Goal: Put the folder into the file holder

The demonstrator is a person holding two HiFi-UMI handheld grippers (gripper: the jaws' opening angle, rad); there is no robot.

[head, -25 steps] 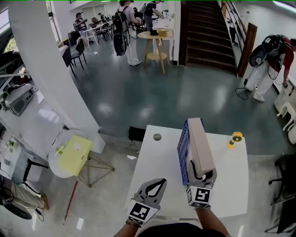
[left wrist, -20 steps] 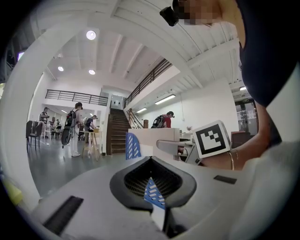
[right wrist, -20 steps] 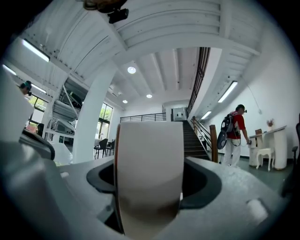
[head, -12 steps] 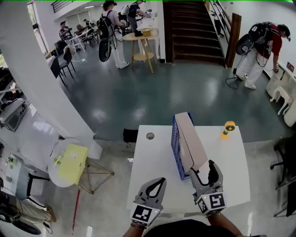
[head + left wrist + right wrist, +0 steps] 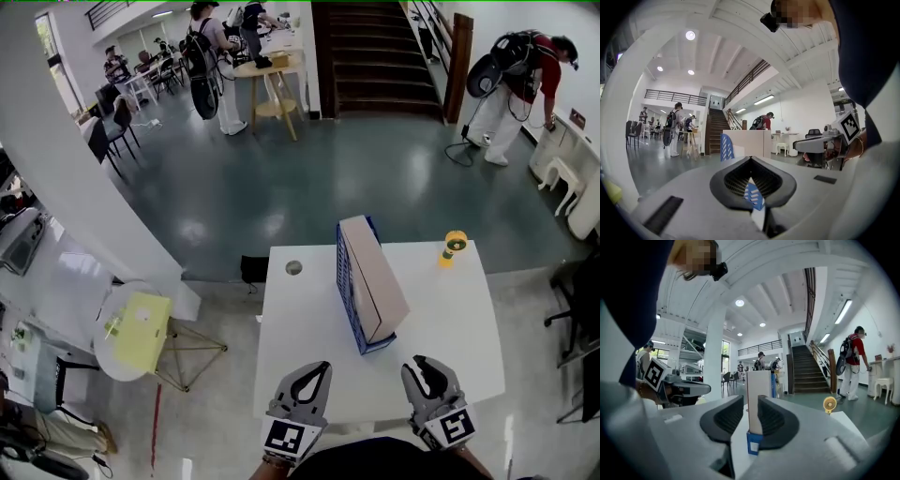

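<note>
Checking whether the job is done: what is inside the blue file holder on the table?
A beige folder stands in the blue file holder, sticking out above it. Its wall and the folder cover the bottom and anything else inside.

Head cam: sitting high, looking fwd and steeply down onto the white table (image 5: 309, 347), w/ the staircase (image 5: 375, 56) filling the top of frame. Left + right gripper views: riding low near tabletop level, facing level across it toward the staircase. All 3 are sharing the blue file holder (image 5: 347, 295) w/ the folder (image 5: 375, 272) mid-table. The right view is seeing it end-on, the left at a slant.
</note>
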